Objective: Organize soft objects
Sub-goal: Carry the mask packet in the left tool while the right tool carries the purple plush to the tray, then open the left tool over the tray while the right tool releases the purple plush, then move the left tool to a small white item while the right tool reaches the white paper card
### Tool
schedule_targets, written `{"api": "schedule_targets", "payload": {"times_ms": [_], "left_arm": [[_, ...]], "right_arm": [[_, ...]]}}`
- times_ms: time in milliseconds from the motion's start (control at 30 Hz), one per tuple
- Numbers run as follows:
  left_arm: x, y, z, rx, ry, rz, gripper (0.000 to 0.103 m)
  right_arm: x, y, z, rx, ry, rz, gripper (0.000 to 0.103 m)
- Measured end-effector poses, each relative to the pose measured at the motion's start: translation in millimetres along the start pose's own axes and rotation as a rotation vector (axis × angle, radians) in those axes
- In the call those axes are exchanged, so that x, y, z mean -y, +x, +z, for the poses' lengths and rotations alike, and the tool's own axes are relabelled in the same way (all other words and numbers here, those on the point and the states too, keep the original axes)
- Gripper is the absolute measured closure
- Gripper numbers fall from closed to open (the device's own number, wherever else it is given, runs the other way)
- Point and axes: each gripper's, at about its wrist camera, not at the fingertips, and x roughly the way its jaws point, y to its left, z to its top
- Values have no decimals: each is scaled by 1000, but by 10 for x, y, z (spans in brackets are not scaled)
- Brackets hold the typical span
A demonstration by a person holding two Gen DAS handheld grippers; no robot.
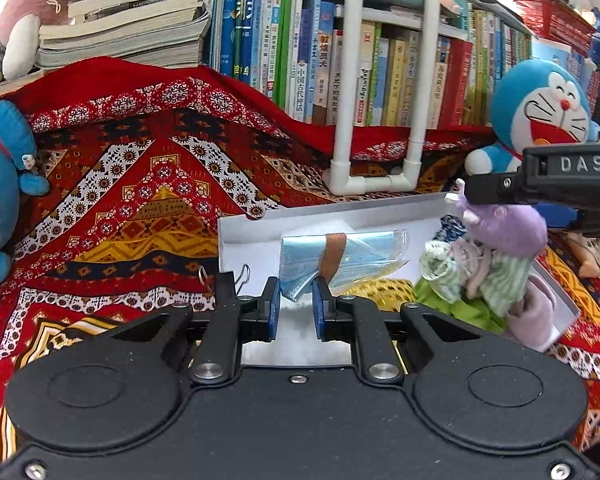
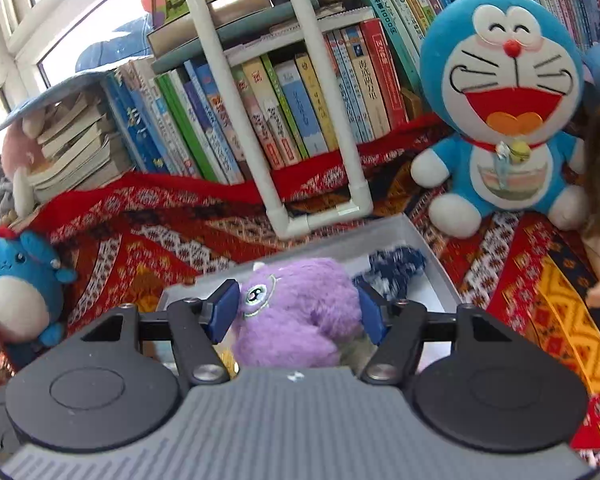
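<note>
The left gripper (image 1: 296, 294) is clenched on a bundle of pale blue face masks (image 1: 340, 258), its blue pads pinching the bundle's near corner. The bundle, wrapped in clear film with a brown band around its middle, hangs over the open white box (image 1: 252, 226). That box lies on a red patterned cloth (image 1: 140, 184) and serves as the landmark here.

The right gripper (image 2: 298, 310) grasps a purple plush toy (image 2: 300, 312) from both sides, a blue pad pressed into its fur on either flank. In the left wrist view the same toy (image 1: 504, 226) is held above the right part of the box, with that gripper's black body reaching in from the right.

Inside the box, below the purple toy, lies a heap of soft cloth items (image 1: 472, 276) in striped green, pale pink and bright green. A dark blue knitted piece (image 2: 396, 266) sits toward the box's far right corner, and something yellow (image 1: 380, 292) shows under the masks.

Behind the box a white pipe frame (image 1: 380, 184) stands on the cloth, with a row of books (image 1: 320, 60) beyond it. To the right of the box and farther back sits a blue cat plush (image 2: 504, 108). Well to the left of the box leans a blue round plush (image 2: 16, 284).
</note>
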Motion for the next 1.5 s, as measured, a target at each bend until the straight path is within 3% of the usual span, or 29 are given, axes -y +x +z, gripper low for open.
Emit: {"api": "schedule_targets", "payload": {"times_ms": [233,400,467,533,867,1033,1233,1300,1500], "left_arm": [[-61,102,11,-19,-13,-24,86],[-56,81,-16,-14,0,-24,71],[-56,43,-22,-6,7,-26,65],[-48,-16,-26,6,18,-26,62],[-61,-441,-61,26,78,-29,48],[-113,-767,-172,12,107,-33,48],[-173,-1045,-409,-56,155,-91,66],[-157,-1067,-516,-91,186,-101,74],[-77,-1005,-806,-106,260,-108,81]], "right_arm": [[-38,131,169,54,-2,-34,38],[-24,348,115,-7,3,-69,37],[13,512,62,-112,36,-46,36],[43,581,-5,-159,65,-13,30],[-56,143,114,-210,-70,44,12],[-115,-172,63,-301,-157,60,11],[-225,-372,-82,-457,-167,158,11],[-282,-368,-139,-520,-163,178,14],[-383,-246,-289,-636,-125,185,29]]}}
